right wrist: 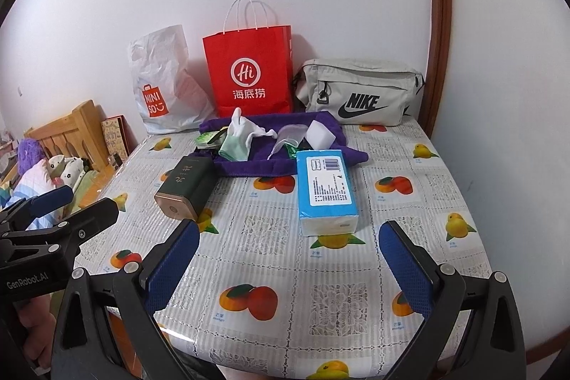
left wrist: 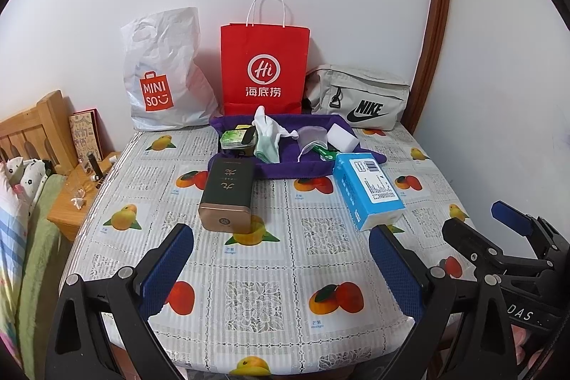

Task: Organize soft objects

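A purple cloth (left wrist: 285, 166) (right wrist: 249, 164) lies at the back of the table. On it rest a white glove (left wrist: 270, 125) (right wrist: 245, 127), a pale green cloth (left wrist: 269, 148) (right wrist: 233, 148), a white sponge block (left wrist: 342, 136) (right wrist: 322, 132) and green packets (left wrist: 235, 138). A blue tissue pack (left wrist: 368, 189) (right wrist: 326, 191) lies in front of it. My left gripper (left wrist: 281, 269) is open above the near table, empty. My right gripper (right wrist: 288, 267) is open and empty too, with the tissue pack ahead of it. The right gripper (left wrist: 516, 234) shows at the right edge of the left wrist view.
A dark green tin (left wrist: 228, 193) (right wrist: 185, 187) lies left of the tissue pack. Against the wall stand a white plastic bag (left wrist: 160, 73), a red paper bag (left wrist: 265, 70) and a grey pouch (left wrist: 359, 97). A bed and a wooden nightstand (left wrist: 78, 198) are to the left.
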A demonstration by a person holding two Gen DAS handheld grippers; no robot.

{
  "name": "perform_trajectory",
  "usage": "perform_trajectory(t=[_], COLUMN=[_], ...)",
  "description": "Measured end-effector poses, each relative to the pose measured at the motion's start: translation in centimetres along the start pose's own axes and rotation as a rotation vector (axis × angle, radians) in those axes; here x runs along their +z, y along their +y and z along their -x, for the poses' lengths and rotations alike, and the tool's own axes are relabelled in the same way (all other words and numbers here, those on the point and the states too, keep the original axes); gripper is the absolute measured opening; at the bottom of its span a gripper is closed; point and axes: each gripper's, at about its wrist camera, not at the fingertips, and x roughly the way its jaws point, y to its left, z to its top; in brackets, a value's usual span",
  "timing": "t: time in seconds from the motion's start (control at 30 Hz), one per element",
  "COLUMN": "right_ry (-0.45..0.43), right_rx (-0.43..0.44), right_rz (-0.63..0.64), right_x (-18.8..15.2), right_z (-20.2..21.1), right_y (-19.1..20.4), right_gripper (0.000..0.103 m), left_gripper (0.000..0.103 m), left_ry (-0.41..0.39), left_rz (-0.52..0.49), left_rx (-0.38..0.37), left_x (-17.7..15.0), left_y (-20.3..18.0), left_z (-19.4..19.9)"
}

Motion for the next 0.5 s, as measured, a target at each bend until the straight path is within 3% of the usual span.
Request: perform_trajectory(t=[0.5], right_ry=[-0.005], right_rx=[-0.001], right_rz=[0.005], right_x=[0.22], right_z=[0.22], right_y=[0.12], right_gripper=[0.1], left_gripper=[0.1], left_ry=[-0.004], left_rz=[-0.003], left_rx=[0.001], left_x=[0.55], left_y=[0.42], left_z=[0.56])
